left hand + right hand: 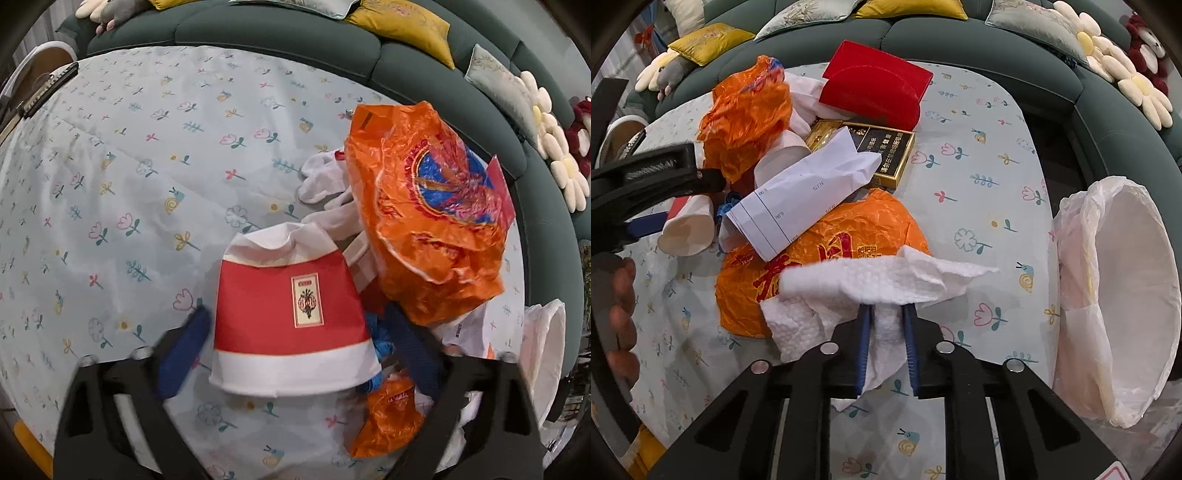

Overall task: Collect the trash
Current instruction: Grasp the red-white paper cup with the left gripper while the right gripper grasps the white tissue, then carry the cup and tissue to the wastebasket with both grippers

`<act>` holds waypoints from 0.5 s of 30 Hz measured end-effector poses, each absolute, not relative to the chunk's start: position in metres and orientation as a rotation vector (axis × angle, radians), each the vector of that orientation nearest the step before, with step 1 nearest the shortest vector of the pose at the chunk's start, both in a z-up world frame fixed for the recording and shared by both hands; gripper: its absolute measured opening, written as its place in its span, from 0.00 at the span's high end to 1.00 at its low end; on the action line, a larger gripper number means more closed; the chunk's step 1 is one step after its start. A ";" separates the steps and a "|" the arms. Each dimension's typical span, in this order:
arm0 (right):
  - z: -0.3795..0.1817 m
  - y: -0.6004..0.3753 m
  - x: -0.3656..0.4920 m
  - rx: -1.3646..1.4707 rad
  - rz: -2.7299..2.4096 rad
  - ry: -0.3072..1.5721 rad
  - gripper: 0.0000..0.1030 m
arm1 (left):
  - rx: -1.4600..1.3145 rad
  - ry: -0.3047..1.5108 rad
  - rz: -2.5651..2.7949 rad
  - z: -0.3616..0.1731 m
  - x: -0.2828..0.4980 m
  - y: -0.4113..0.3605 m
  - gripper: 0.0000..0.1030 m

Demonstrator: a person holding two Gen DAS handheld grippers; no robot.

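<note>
Green sofa curving round the back, cushions and flower-shaped pillows along it, and in front the bench (990, 177) under a pale cloth printed with tulips and snails. Trash is heaped on it.

Right hand-held gripper (887, 314) is nearly closed, its blue pads pinched on a crumpled white paper towel (882, 277) — the sheet bunches between the jaws and flares out above and to the left of them. That towel lies against a big orange plastic bag (827, 236) just behind it. On top of the bag, a folded white printed slip (805, 192). Further back, a dark and gold carton (886, 155), and one red box (879, 92) behind that. Off to the right, one white-lined bin (1126, 280), mouth open, just beside the bench edge.

Left hand-held gripper (295, 339) now: jaws wide, blue pads either side of a red-and-white paper cup (291, 314) lying on its side. I can't tell whether the pads touch it. Right of the cup sits a second orange plastic bag (428, 206), with white gloves (325, 184) peeking out beside it.

Count: orange bags, I can only be sure of two; one paper towel; at least two paper cups visible from the right wrist view, the other white one (783, 155) tucked under the slip.
</note>
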State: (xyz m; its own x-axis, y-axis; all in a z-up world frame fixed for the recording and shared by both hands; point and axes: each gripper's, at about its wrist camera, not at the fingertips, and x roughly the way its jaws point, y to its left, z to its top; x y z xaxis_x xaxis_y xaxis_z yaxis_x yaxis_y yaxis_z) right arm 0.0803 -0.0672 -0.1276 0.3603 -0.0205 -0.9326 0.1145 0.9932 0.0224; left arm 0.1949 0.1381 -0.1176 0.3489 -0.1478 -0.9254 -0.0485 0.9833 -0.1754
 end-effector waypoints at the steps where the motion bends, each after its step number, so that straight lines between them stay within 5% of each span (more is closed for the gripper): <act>1: -0.126 -0.068 0.079 0.089 -0.087 1.197 0.86 | -0.180 1.220 -0.063 -0.118 0.194 0.139 0.24; 15: -0.068 -0.075 0.058 0.114 -0.114 1.085 0.88 | -0.099 1.111 -0.082 -0.065 0.146 0.129 0.25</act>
